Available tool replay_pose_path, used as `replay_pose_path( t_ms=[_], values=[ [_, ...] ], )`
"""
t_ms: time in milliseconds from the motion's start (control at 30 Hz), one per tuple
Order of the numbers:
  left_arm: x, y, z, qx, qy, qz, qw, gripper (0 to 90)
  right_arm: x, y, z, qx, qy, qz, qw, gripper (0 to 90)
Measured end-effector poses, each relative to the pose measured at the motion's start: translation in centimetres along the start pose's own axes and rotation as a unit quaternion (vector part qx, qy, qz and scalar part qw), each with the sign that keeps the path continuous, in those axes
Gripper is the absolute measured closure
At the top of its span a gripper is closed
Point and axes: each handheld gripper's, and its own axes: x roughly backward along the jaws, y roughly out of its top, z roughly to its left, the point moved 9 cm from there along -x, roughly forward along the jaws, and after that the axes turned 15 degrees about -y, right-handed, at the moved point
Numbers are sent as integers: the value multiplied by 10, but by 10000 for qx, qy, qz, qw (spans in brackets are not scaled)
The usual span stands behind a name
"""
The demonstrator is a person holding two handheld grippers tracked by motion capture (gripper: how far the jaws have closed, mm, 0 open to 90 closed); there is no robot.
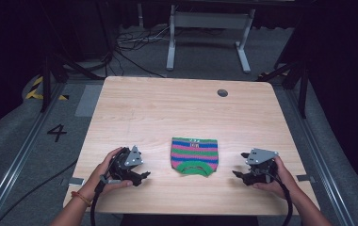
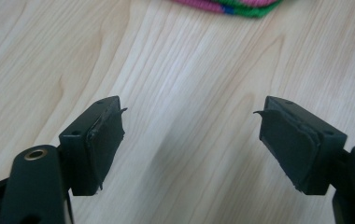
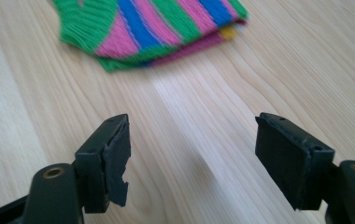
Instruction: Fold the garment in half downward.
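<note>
At the near edge of the wooden table (image 1: 167, 103), a person's left hand (image 1: 105, 170) and right hand (image 1: 275, 178) each hold a gripper resting low over the wood, with a folded striped knit garment (image 1: 194, 156) as the landmark between them. The left gripper (image 1: 142, 176) sits to the left of the garment and the right gripper (image 1: 239, 173) to its right, both apart from it with bare wood between, and both point inward toward it. The garment lies flat, banded in green, pink and blue, its green ribbed edge toward the person. Beyond the garment the tabletop is open up to a small round grommet hole (image 1: 222, 92) near the far edge. Past that edge, cables (image 1: 134, 44) lie on the grey floor beside a white frame leg (image 1: 171, 42). In the left gripper view the left gripper (image 2: 189, 116) has its jaws spread wide, holding nothing, with the garment (image 2: 231, 5) ahead. The right gripper (image 3: 192, 122) is likewise spread wide and empty, the garment (image 3: 152, 28) just ahead.
</note>
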Motion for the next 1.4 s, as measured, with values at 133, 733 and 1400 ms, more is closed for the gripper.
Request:
replay_pose_path(
  t_ms=[133, 733, 1400],
  values=[
    [9, -14, 2, 60, 43, 58, 10000, 216, 6, -13, -9, -184, -102, 27, 9998, 273],
    [34, -62, 9, 524, -13, -122, 9985, 198, 31, -74, -31, -896, -381, 214, 9950, 270],
    [39, -85, 11, 1103, -13, -668, 9916, 134, 43, -112, -42, -1898, -318, 102, 9813, 200]
  ],
)
